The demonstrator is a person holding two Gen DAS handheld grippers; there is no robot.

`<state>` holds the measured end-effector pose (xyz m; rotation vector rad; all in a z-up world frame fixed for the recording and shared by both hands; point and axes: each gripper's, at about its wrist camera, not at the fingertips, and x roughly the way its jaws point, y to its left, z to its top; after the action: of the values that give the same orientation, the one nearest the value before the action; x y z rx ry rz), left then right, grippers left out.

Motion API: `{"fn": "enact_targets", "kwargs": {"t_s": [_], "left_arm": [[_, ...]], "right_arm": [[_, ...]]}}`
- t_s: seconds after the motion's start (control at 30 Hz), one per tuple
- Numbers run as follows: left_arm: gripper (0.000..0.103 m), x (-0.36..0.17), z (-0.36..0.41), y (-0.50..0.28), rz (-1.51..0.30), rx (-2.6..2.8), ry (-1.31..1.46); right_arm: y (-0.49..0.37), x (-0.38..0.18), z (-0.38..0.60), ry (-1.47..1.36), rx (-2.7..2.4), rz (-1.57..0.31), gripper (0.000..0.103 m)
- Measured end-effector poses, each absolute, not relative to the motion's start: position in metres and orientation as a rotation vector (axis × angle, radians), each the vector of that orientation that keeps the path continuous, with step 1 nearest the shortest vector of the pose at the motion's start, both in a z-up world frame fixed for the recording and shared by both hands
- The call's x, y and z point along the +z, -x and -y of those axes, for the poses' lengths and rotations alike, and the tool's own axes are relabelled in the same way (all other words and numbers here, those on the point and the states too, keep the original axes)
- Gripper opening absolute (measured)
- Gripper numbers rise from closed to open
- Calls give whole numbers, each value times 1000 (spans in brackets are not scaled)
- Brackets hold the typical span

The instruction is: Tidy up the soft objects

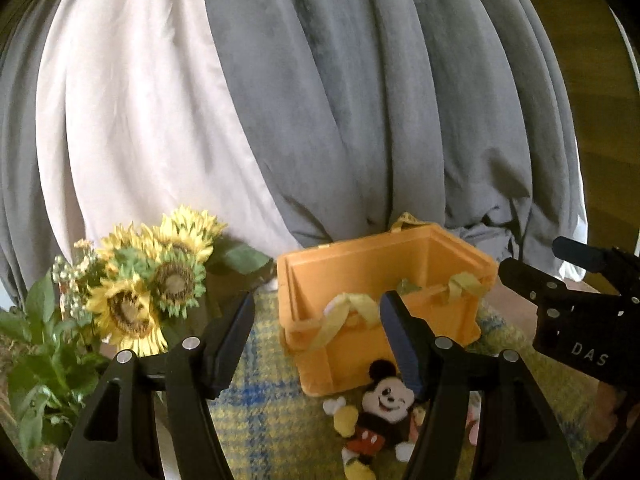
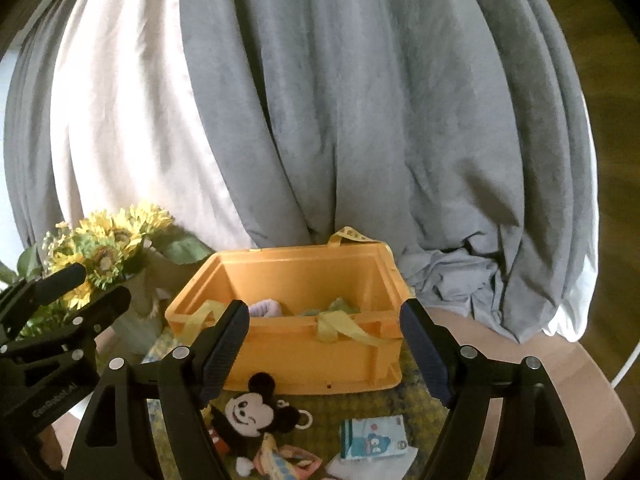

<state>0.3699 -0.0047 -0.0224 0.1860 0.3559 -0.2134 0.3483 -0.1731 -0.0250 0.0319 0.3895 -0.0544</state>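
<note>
An orange plastic box [image 1: 360, 344] stands on a yellow and blue checked mat [image 1: 260, 420], with yellow ribbons [image 1: 340, 320] draped over its front rim. Inside it lie a pale purple soft thing [image 2: 266, 308] and a green one [image 2: 338, 305]. A mouse plush toy [image 1: 384, 404] lies on the mat in front of the box. My left gripper [image 1: 318, 298] is open before the box's left half and holds nothing. My right gripper [image 2: 324, 306] is open wider, framing the box [image 2: 304, 356] from the front, also with nothing in it. Each gripper shows at the edge of the other's view.
A vase of sunflowers [image 1: 152, 280] stands left of the box. Grey and white curtains [image 1: 320, 100] hang close behind. A small printed tissue pack [image 2: 376, 436] and a striped soft item [image 2: 288, 460] lie on the mat near the plush [image 2: 256, 412]. The round wooden table [image 2: 560, 368] curves away at right.
</note>
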Motion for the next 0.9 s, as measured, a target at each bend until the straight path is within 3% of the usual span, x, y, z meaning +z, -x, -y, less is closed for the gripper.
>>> {"fn": "enact_targets", "kwargs": {"t_s": [0.9], "left_arm": [[65, -116, -15, -351, -596, -263, -245]], "right_arm": [[-334, -112, 146, 23, 29, -679, 79]]}}
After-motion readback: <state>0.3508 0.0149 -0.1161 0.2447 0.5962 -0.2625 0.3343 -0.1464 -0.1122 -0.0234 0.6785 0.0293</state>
